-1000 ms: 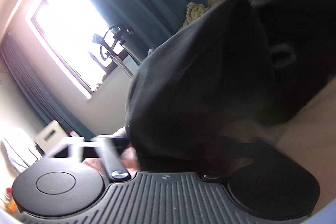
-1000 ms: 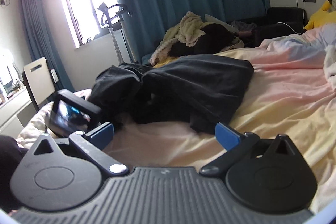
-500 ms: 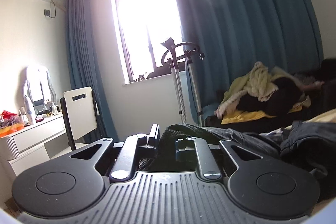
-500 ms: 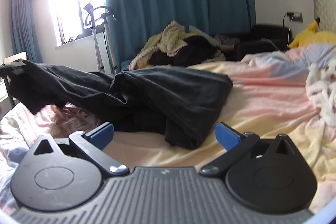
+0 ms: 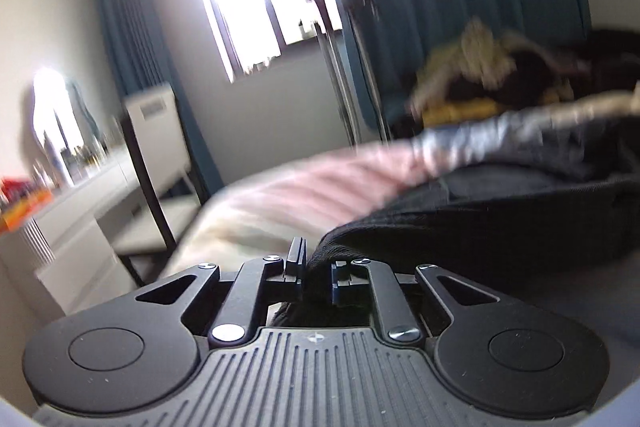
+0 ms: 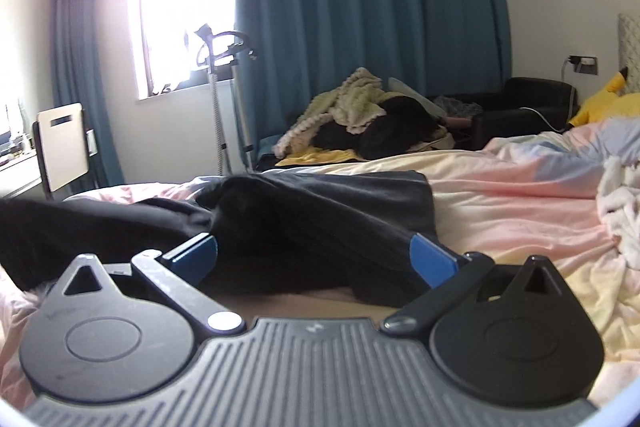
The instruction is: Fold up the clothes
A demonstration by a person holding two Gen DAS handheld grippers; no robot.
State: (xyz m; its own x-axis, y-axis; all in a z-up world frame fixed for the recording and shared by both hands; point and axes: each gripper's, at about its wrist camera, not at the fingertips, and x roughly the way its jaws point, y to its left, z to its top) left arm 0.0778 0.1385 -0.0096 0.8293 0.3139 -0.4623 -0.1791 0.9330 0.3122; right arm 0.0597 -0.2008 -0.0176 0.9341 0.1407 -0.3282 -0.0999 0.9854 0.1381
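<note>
A black garment [image 6: 304, 219] lies crumpled across the pink and yellow bed sheet [image 6: 512, 195]. In the left wrist view my left gripper [image 5: 316, 267] is shut on an edge of that black garment [image 5: 480, 227], which trails off to the right over the bed. My right gripper [image 6: 312, 251] stands open low over the sheet, its blue pads [image 6: 434, 259] set wide apart just in front of the garment's near fold, with no cloth pinched between them.
A heap of clothes [image 6: 360, 119] lies beyond the bed by the teal curtain [image 6: 360, 7]. A garment steamer stand [image 6: 224, 75] rises near the window. A white chair [image 5: 156, 163] and a dresser [image 5: 52, 227] stand left of the bed. A white fluffy item [image 6: 620, 203] lies at the right.
My left gripper closed on the garment's edge and pulled it leftward and up, stretching the cloth out over the bed. The right gripper stayed open, almost in place.
</note>
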